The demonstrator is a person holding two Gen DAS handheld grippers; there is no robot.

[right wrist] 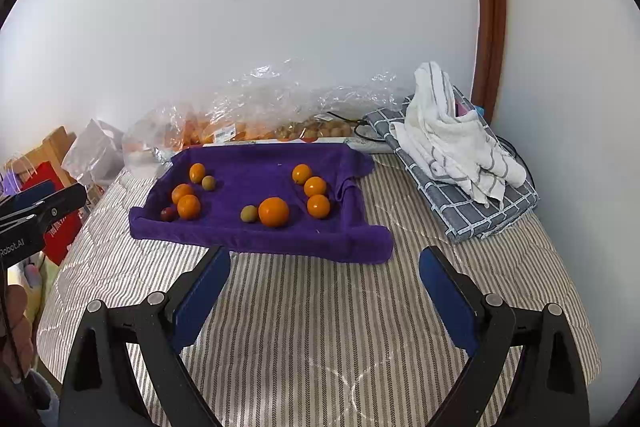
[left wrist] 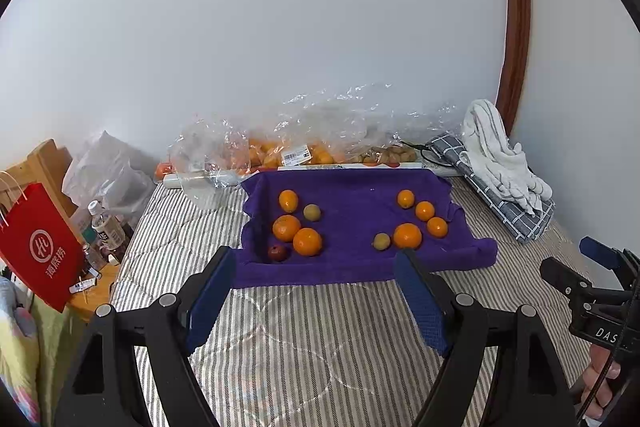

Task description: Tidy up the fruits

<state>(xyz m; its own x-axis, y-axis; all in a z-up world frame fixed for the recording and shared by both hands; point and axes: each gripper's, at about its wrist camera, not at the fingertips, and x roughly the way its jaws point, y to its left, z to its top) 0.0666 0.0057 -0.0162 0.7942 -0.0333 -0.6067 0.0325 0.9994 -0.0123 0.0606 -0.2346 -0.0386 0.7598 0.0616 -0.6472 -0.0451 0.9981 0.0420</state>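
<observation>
Hovering above a striped mattress (left wrist: 320,339), the left gripper (left wrist: 316,267) has its blue-padded fingers (left wrist: 210,301) spread wide with nothing between them, their tips just short of the near edge of a purple towel (left wrist: 360,215) laid out with raised rims. The right gripper (right wrist: 324,265) hangs beside it over the same mattress, its jaws likewise wide apart and empty, also just short of the towel's near edge. Fruit lies on the towel in two loose groups. Toward its left edge sit three oranges, the nearest of them (left wrist: 307,241) beside a small dark red fruit (left wrist: 277,253) in the near left corner, and a small greenish-yellow fruit (left wrist: 311,212) lies just right of the farthest orange. Toward the right edge are a large orange (left wrist: 407,235) touching or almost touching a second greenish-yellow fruit (left wrist: 381,241), and three smaller oranges in a row running back toward the far right corner. Behind the towel, along the wall, crumpled clear plastic bags (left wrist: 320,131) hold more oranges and small brown fruit. A white striped towel (left wrist: 500,155) rests on a folded grey checked cloth (left wrist: 520,219) at the mattress's far right corner. Off the left edge stand a red paper bag (left wrist: 40,243) and a plastic bottle (left wrist: 106,225).
</observation>
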